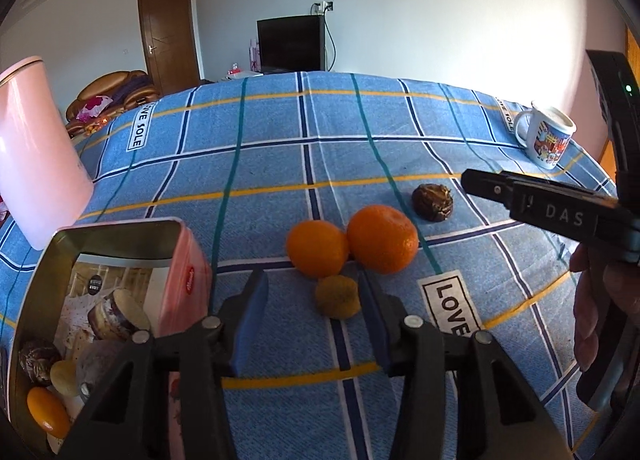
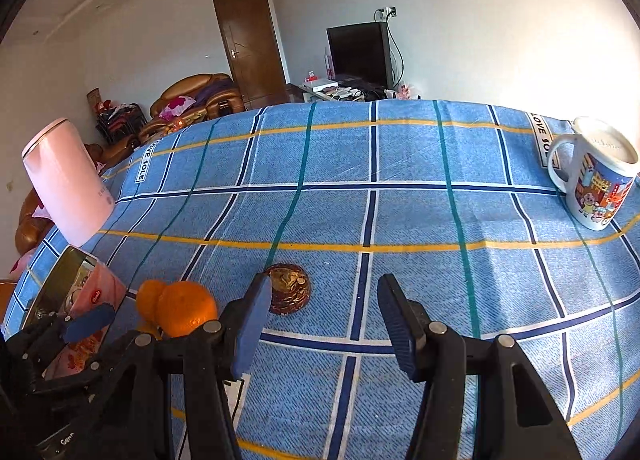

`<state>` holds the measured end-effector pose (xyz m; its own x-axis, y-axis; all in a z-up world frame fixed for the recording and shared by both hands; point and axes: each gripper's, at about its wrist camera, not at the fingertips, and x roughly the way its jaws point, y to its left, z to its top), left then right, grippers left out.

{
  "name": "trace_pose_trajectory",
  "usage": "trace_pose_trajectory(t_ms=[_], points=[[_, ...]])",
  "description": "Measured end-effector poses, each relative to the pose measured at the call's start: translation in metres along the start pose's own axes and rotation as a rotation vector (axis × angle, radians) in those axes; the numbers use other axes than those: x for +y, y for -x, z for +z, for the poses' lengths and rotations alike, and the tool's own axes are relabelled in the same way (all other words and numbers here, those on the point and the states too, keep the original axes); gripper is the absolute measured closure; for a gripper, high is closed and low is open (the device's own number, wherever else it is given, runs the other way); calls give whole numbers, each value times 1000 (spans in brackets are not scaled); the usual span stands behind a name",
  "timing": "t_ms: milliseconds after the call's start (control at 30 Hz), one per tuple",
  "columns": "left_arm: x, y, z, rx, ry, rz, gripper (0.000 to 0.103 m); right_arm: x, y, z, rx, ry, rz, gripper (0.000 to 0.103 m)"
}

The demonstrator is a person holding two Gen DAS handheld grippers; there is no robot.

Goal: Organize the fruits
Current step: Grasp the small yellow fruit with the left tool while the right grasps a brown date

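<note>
Two oranges (image 1: 318, 248) (image 1: 382, 238) lie touching on the blue checked cloth. A small yellow-brown fruit (image 1: 337, 296) lies just in front of them, between the fingers of my open left gripper (image 1: 314, 300). A dark wrinkled fruit (image 1: 433, 202) lies farther right; in the right wrist view it (image 2: 289, 288) sits just beyond the left finger of my open, empty right gripper (image 2: 324, 296). The oranges (image 2: 186, 310) show left of it. An open pink tin (image 1: 100, 244) at the left holds several fruits (image 1: 44, 412).
A pink kettle (image 1: 36, 163) stands behind the tin at the left. A printed mug (image 2: 596, 179) stands at the far right of the table. The right gripper's body (image 1: 560, 211) and the hand holding it fill the right of the left wrist view.
</note>
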<state>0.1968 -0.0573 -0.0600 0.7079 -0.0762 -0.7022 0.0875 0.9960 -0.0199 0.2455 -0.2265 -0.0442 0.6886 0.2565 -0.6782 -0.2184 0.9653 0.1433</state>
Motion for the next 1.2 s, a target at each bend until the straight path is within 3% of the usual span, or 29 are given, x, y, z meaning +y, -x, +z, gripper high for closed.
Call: trace_pose_trajectory(t_ms=[467,600,633,667,733,900,1200], points=[[-5,-27,4,115,16,-72,55,14,-41,6,93,11,12,48],[-6,-26,4,111,19,-75,67,17,-47,5,125,2,52,52],[-6,-26,4,111,18,-80,74,18,-49,3,139,6,64,53],[-6,-26,3,110,18,-82,74,19,-49,3,136,11,60,55],[-6,-25,3,108,22,-85,74,19,-46,3,130,10,73,72],[-5,-18,2,74,26,-87,74,10,-38,-2,123,-23,88,75],[-2,0,2,-21,33,-64,74,7,-3,-12,23,-18,99,75]])
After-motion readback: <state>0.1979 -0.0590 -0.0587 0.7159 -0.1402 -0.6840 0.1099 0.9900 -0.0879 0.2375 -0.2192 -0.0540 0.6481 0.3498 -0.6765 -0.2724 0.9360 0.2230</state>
